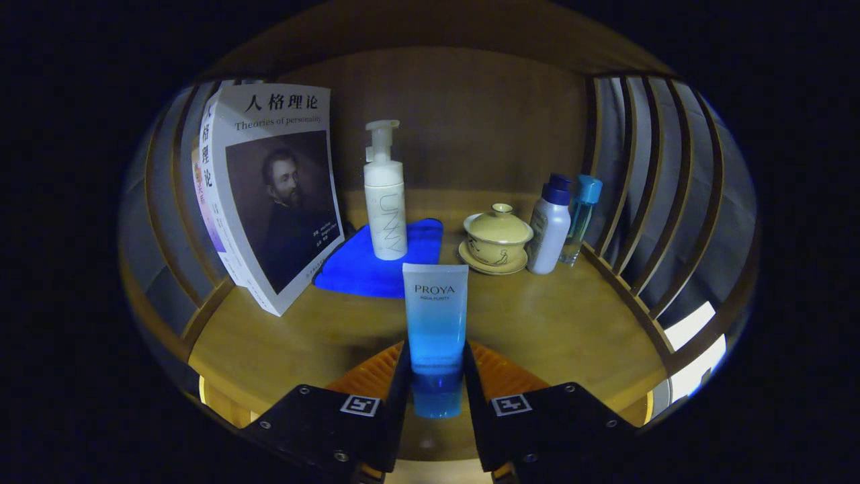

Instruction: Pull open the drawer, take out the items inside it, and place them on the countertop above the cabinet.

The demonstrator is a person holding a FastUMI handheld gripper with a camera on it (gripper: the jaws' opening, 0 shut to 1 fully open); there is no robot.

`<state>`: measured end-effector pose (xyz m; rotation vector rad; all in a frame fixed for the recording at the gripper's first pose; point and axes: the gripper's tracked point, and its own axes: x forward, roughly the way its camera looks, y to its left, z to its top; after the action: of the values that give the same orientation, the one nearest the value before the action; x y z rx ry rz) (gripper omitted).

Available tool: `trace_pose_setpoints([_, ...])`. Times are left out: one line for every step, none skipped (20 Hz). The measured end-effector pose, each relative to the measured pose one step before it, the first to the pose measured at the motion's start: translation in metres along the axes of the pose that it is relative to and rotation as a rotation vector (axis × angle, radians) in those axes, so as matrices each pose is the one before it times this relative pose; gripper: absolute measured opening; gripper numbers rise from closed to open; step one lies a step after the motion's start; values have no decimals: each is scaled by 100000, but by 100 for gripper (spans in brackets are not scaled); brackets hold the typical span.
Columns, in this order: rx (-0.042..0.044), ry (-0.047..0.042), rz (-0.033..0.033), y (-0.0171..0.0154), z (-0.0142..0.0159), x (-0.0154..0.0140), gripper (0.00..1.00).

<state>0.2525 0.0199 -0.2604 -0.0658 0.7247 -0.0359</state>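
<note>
The gripper [435, 376] is clamped on a blue cosmetic tube [435, 329], both fingers pressing its lower part just above the darker blue cap, so the tube stands upright, cap down, over the front of the wooden countertop [557, 329]. The tube fades from pale, whitish blue at its flat crimped top to a deeper translucent blue near the cap. Beyond it a white foam pump bottle [385, 202] stands on a folded blue cloth [376, 262], with a leaning book [269, 195] to one side and a lidded tea bowl on a saucer [497, 238], a white bottle [549, 232] and a teal-capped clear bottle [581, 215] to the other.
</note>
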Motion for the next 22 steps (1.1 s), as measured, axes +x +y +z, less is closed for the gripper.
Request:
trace_pose_setpoints([-513,369,462,-9,-193,170,47])
trace_pose_setpoints([-415,373,572,26,-157,86,48])
trace_pose_setpoints([247,-752,1094,222,247,-82,49])
trace_pose_setpoints([1010,-1011,645,123,164,-32,50])
trace_pose_setpoints([1712,-1253,946,282,396,-293,53])
trace_pose_setpoints([2236,-1717,1400,265,526,-467,58])
trace_pose_setpoints([2674,-2484,2184,469,656,-642,68])
trace_pose_setpoints([2818,-2750,2021,464,375,-613,78])
trace_pose_setpoints([2465,-2853,1265,306,696,-970,93])
trace_pose_setpoints([2185,-3017,556,14,412,-1253,96])
trace_pose_setpoints([2096,-2965,281,0,424,-1069,96])
trace_pose_setpoints([1653,-3309,608,83,569,-1214,95])
trace_pose_setpoints([1059,-3419,255,92,736,-1315,95])
trace_pose_setpoints([388,-3274,223,-19,720,-1450,95])
trace_pose_setpoints([302,-3430,872,60,621,-1418,95])
trace_pose_setpoints([547,-2923,2319,457,533,-1182,96])
trace_pose_setpoints([852,-2204,1989,375,360,-1569,96])
trace_pose_setpoints([363,-2774,1275,361,195,-1356,96])
trace_pose_setpoints([-778,-2597,314,1,465,-1342,96])
trace_pose_setpoints([-2092,-2780,-151,-9,318,-1441,96])
trace_pose_setpoints([-2882,-2995,-1078,-71,570,-1396,96])
trace_pose_setpoints([-2710,-2942,-1174,50,602,-1408,95])
